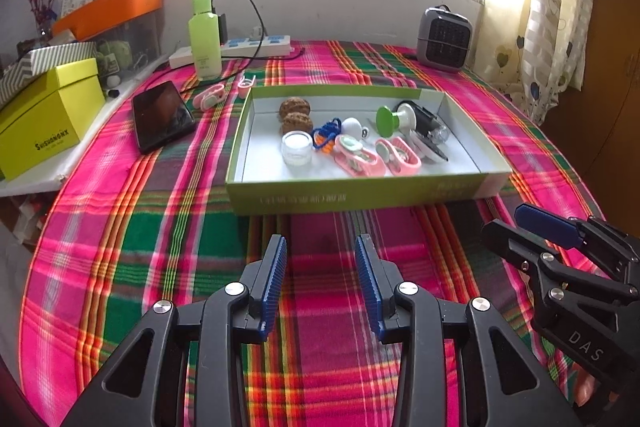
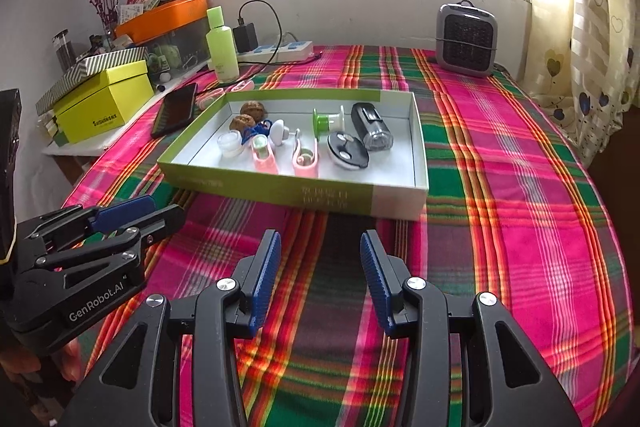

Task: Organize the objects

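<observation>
Both the left tongs (image 1: 321, 247) and the right tongs (image 2: 320, 243) hang over the plaid-covered tabletop (image 1: 160, 227) with their blue pads parted and nothing between them, just short of the shallow green-sided tray (image 1: 360, 193). Inside the tray lie two walnuts (image 1: 295, 115), a small clear jar (image 1: 297, 146), two pink clips (image 1: 376, 155), a green-capped spool (image 1: 394, 117) and a black gadget (image 2: 370, 127). Behind the tray, another pink clip (image 1: 209, 98) lies on the cloth beside a black phone (image 1: 162, 115).

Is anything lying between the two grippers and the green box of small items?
Nothing visible: only bare plaid cloth separates the empty left gripper and right gripper from the green box.
</observation>
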`<state>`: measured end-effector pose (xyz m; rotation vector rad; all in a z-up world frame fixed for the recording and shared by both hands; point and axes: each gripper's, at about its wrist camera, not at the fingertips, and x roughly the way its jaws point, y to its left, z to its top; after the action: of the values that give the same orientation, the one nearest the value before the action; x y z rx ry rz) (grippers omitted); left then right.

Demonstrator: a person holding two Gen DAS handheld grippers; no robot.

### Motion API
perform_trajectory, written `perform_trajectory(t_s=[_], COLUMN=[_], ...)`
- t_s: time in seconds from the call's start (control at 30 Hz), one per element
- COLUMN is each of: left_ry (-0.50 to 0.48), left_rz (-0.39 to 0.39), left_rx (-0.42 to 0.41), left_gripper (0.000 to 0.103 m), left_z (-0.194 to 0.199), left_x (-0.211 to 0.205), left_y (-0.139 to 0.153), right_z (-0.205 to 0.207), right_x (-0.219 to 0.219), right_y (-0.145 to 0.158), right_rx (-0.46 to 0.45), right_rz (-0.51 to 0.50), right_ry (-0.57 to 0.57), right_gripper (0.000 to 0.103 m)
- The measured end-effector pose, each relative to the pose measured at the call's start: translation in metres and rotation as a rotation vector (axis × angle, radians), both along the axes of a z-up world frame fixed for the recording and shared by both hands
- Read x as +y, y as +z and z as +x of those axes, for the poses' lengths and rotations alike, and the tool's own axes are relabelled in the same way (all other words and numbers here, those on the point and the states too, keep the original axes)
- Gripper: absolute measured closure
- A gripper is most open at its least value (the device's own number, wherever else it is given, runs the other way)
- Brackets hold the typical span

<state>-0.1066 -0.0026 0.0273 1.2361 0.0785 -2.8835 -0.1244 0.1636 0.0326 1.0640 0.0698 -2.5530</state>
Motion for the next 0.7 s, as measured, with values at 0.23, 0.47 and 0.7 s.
perform_trajectory(t_s=[0.23, 0.47, 0.7], left_ry=[-0.001, 0.003, 0.005], left_rz=[0.005, 0.001, -0.018], left_rx=[-0.034, -0.052, -0.041], left_gripper=[0.069, 0.068, 0.067], left_z=[0.012, 0.022, 0.028], left_x=[0.005, 0.010, 0.013], left_y=[-0.013, -0.022, -0.025], right_z=[0.016, 0.027, 0.029], right_x=[-0.001, 0.004, 0.007], right_y=[-0.013, -0.020, -0.028], right_rx=[-0.028, -0.038, -0.054], right_rz=[0.032, 0.033, 0.043], right_ry=[-0.006, -0.017, -0.043], right_gripper=[0.059, 0.051, 0.051])
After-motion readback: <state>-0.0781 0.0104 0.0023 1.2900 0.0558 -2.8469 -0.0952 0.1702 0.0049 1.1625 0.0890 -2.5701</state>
